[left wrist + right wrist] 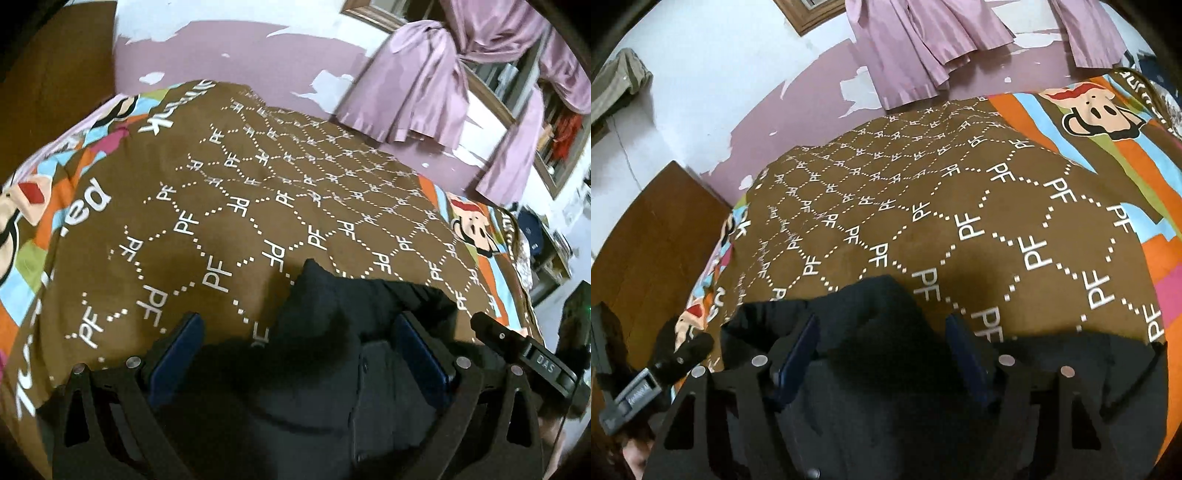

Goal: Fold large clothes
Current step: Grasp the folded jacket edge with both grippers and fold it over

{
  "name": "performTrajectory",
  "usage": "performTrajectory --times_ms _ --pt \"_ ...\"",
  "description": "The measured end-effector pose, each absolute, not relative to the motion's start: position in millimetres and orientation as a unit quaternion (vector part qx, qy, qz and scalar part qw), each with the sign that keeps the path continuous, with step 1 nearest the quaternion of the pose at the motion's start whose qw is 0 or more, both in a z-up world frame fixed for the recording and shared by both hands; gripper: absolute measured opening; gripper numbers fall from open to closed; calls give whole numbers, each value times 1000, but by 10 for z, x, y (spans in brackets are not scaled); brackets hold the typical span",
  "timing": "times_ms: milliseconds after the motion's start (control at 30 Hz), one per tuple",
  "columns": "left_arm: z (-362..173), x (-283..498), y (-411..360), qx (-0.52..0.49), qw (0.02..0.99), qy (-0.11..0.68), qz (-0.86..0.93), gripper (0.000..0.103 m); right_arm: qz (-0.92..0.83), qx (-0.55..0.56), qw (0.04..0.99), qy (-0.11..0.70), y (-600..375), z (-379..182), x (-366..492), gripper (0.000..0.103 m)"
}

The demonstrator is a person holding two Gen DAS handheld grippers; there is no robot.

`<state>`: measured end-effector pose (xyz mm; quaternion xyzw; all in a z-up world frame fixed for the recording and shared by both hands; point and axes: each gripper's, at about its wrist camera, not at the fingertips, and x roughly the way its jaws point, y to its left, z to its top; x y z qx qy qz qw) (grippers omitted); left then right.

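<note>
A black garment [321, 295] lies bunched on the near edge of a brown bedspread [258, 184] printed with white "PF" letters. My left gripper [299, 332] stands over it with its blue pads wide apart, the dark cloth filling the gap between them. In the right wrist view the same garment [871, 302] spreads along the bedspread's [960, 206] near edge. My right gripper [882, 343] straddles a raised fold of it, jaws apart and narrower than the left's. I see no pad pinching cloth. The garment's lower part is hidden under both grippers.
Pink curtains [417, 81] hang over a wood-framed window on a peeling pink and white wall. A brown wooden board [657, 240] stands at the bed's left end. Cartoon monkey prints [1097, 110] border the bedspread. Clutter sits beyond the bed at far right [535, 236].
</note>
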<state>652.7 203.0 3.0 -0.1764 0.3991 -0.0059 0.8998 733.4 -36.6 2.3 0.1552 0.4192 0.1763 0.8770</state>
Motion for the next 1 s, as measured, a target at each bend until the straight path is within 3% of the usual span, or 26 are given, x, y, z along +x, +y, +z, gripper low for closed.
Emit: performTrajectory --times_ms 67,100,133,167,267,400,700,867,1000 --pt "-39 6604 2027 -181 895 407 -7 89 167 161 875 426 -332 -49 7389 62" --pt "-62 6653 2008 -181 893 412 -9 74 164 161 874 429 -309 -78 7417 59" --pt "-118 6698 2017 -182 888 423 -10 66 160 160 872 434 -295 -125 7430 50" --pt "-161 6739 2018 -184 883 432 -10 51 161 161 870 438 -293 -173 7428 35" --pt "-240 6772 2044 -196 873 447 -18 20 163 176 866 438 -363 -236 7358 21" --pt "-169 6596 2029 -193 885 423 -23 11 173 197 873 411 -539 -155 7094 14" --pt "212 5731 1998 -151 911 370 -99 6 217 168 880 388 -975 100 6330 6" --pt "155 5353 1817 -115 906 387 -129 5 192 136 881 411 -995 -177 6077 5" --pt "-227 5297 1695 -87 894 421 -125 5 175 120 877 431 -928 -507 6089 5"
